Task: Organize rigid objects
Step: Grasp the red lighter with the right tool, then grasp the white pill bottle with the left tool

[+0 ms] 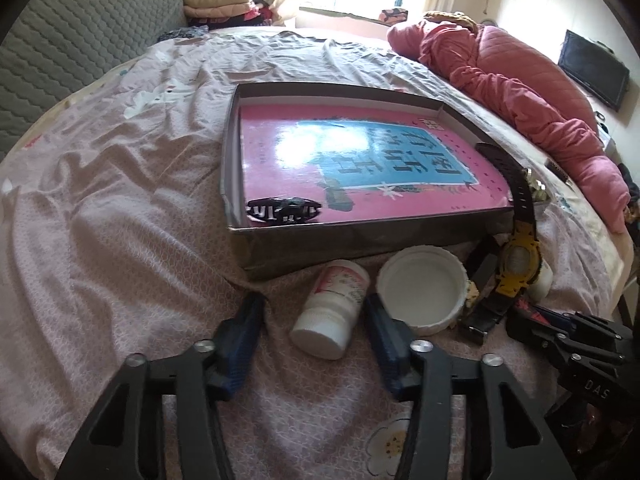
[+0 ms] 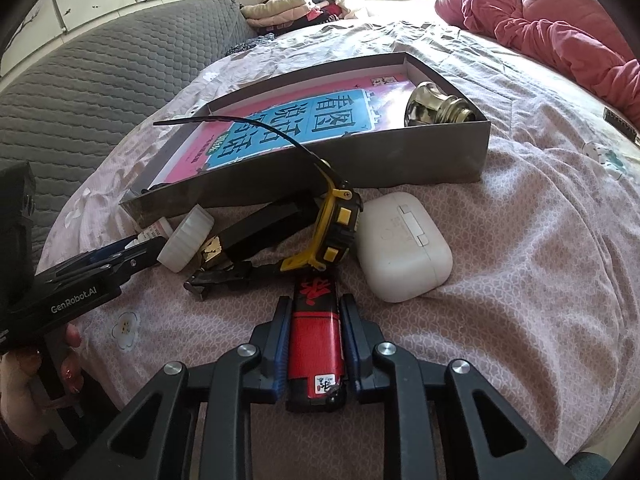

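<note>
A grey shallow box (image 1: 304,246) (image 2: 440,156) lies on the bed with a pink book (image 1: 360,160) inside, plus a black hair clip (image 1: 284,210) and a brass knob (image 2: 436,108). My left gripper (image 1: 314,312) is open around a small white pill bottle (image 1: 332,312) lying on its side. My right gripper (image 2: 314,308) is shut on a red and black lighter (image 2: 314,336). A yellow and black watch (image 1: 518,264) (image 2: 332,228) leans on the box's front wall. A white lid (image 1: 422,290) (image 2: 188,238) and a white earbud case (image 2: 404,246) lie in front of the box.
The bed has a pink patterned sheet (image 1: 120,220). A pink quilt (image 1: 520,96) is bunched at the right. A grey padded headboard (image 1: 72,40) stands at the left. A black clip-like object (image 2: 248,240) lies by the watch. Folded clothes (image 1: 224,4) sit at the back.
</note>
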### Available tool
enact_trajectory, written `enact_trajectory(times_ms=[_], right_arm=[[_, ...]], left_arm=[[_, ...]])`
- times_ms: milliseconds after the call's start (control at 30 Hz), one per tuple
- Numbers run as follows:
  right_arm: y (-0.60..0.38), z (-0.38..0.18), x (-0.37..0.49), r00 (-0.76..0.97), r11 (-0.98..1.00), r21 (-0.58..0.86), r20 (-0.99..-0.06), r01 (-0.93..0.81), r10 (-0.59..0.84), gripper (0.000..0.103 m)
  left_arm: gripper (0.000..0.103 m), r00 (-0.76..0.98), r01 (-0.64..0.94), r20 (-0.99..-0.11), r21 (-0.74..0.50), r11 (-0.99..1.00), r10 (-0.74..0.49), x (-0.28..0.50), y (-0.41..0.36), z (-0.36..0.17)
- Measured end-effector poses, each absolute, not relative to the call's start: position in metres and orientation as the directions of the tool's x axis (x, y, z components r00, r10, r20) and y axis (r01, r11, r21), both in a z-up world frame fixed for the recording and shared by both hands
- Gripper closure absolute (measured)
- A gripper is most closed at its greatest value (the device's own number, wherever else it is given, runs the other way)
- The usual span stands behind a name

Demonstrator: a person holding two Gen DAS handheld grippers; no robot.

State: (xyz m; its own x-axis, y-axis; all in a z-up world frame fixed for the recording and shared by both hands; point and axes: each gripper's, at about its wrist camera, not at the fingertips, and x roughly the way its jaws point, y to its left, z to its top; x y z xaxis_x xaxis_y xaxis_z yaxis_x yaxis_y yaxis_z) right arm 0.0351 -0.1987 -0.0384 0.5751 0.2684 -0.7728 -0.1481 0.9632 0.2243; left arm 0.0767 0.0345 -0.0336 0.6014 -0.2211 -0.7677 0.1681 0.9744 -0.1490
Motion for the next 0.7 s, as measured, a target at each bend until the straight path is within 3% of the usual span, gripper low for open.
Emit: enact_trajectory(times_ms=[33,100,333,700], right_arm=[[-0.199,-0.038,0.035,0.575,0.963,0.225,-0.772,-0.148,0.269,0.079],[-0.200,-0.038,0.036,0.576,0.962,0.228,-0.771,-0.149,0.272,0.079],[-0.200,-0.038,0.036,0.577,0.960,0.237,-0.767,-0.152,0.281,0.079],[-0.207,-0.031,0.028,0.582,0.946,0.283,-0.747,-0.158,0.321,0.080]], left_arm=[[0.069,0.599,0.175,-0.767,-0.156,0.972,-0.231,0.076,0.033,-0.033],[0.075,0.580,0.182,-0.770,-0.195,0.964,-0.265,0.076,0.034,-0.034],[0.076,0.582,0.160,-0.754,-0.262,0.952,-0.305,0.074,0.042,-0.032],[0.076,0.604,0.151,-0.737,-0.268,0.951,-0.303,0.055,0.041,-0.018]])
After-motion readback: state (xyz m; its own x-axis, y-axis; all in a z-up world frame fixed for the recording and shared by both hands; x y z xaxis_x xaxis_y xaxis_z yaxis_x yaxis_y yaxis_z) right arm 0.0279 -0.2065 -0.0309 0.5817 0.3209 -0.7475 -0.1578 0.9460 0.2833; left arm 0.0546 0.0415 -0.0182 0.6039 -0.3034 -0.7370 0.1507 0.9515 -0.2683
